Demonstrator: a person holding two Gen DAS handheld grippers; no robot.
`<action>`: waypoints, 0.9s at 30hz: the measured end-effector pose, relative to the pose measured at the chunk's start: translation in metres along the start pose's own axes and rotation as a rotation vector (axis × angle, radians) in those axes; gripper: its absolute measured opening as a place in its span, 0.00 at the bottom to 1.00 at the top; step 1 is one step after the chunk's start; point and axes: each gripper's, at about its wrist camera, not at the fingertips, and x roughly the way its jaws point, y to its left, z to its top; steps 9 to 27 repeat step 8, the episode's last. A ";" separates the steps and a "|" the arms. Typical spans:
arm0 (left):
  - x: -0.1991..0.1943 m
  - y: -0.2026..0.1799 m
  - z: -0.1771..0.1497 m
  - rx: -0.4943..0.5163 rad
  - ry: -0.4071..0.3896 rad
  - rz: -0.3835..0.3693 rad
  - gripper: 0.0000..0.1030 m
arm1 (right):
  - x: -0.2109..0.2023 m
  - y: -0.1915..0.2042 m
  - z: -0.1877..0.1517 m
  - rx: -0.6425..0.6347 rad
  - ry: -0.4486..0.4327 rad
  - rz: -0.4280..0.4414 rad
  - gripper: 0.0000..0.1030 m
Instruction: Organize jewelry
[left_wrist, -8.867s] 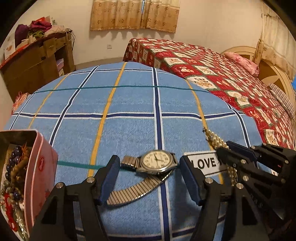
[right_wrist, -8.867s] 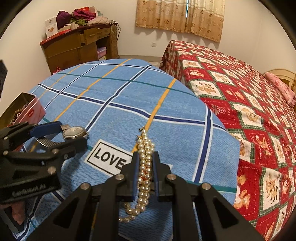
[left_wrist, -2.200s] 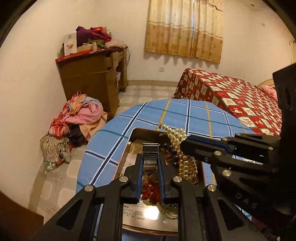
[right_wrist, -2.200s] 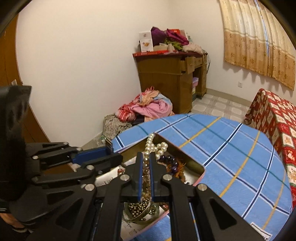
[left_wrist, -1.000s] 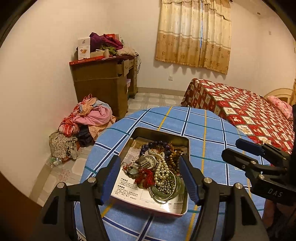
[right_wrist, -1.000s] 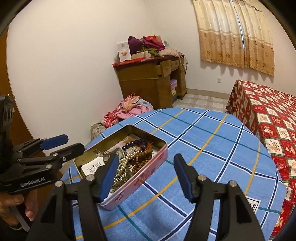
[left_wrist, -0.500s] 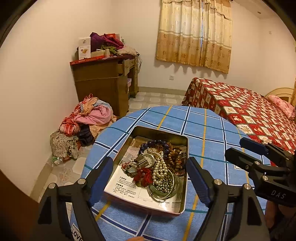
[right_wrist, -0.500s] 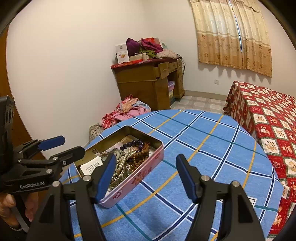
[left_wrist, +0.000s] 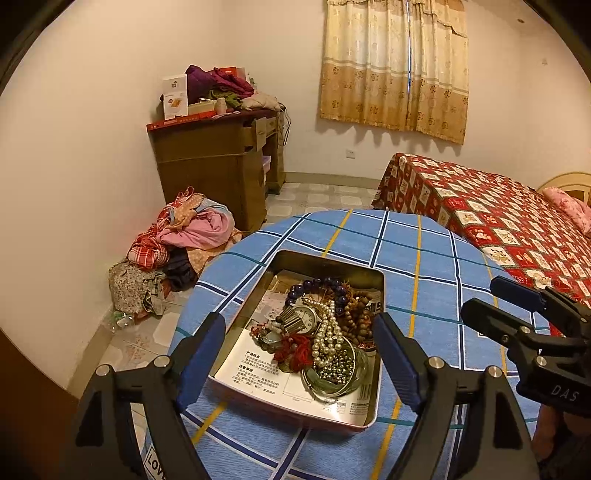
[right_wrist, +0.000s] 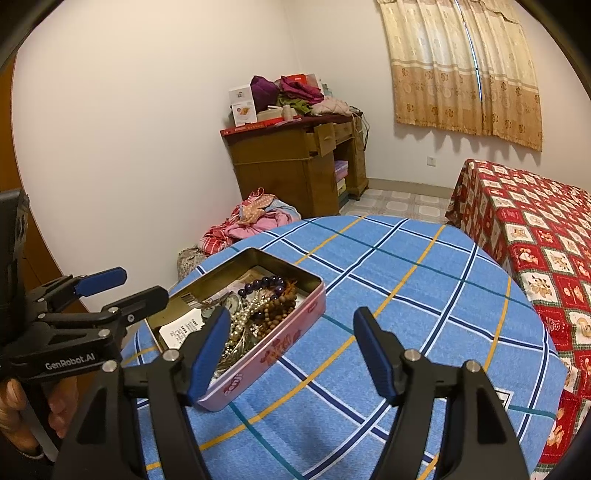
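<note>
A bedroom with pale walls is filling both views, and a round table under a blue plaid cloth (left_wrist: 417, 258) is taking up the lower middle of each. The open rectangular pink metal tin (left_wrist: 376, 373) is sitting on that cloth, at lower centre of the left wrist view and lower left of the right wrist view (right_wrist: 291, 328). Inside it, on a printed paper sheet (left_wrist: 258, 365), a silver wristwatch with a stretch band (left_wrist: 301, 317) is lying tangled with a white pearl necklace (left_wrist: 327, 332), a string of dark purple beads (left_wrist: 321, 286), a brown wooden bead strand (left_wrist: 354, 317) and a green bangle (left_wrist: 332, 384).

The left gripper (left_wrist: 299, 360) is hovering over the tin, fully released and holding nothing. The right gripper (right_wrist: 291, 350) is hanging to the tin's right, its jaws opening with nothing between them; only cloth and the tin's side are showing through the gap.

Farther back, a brown wooden desk (left_wrist: 218, 170) piled with clothes is standing against the wall at upper left, a heap of laundry (left_wrist: 177, 243) is lying on the floor beside it, beige patterned curtains (left_wrist: 395, 66) are hanging at the top, and a bed with a red patchwork cover (left_wrist: 498, 218) is running along the right edge.
</note>
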 end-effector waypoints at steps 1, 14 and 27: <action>-0.001 0.001 0.000 -0.002 -0.003 -0.005 0.79 | 0.000 -0.001 0.000 0.000 0.000 0.000 0.70; -0.002 -0.004 -0.003 0.006 -0.022 -0.029 0.79 | 0.000 0.000 -0.001 0.002 0.003 -0.005 0.71; -0.002 -0.004 -0.003 0.006 -0.022 -0.029 0.79 | 0.000 0.000 -0.001 0.002 0.003 -0.005 0.71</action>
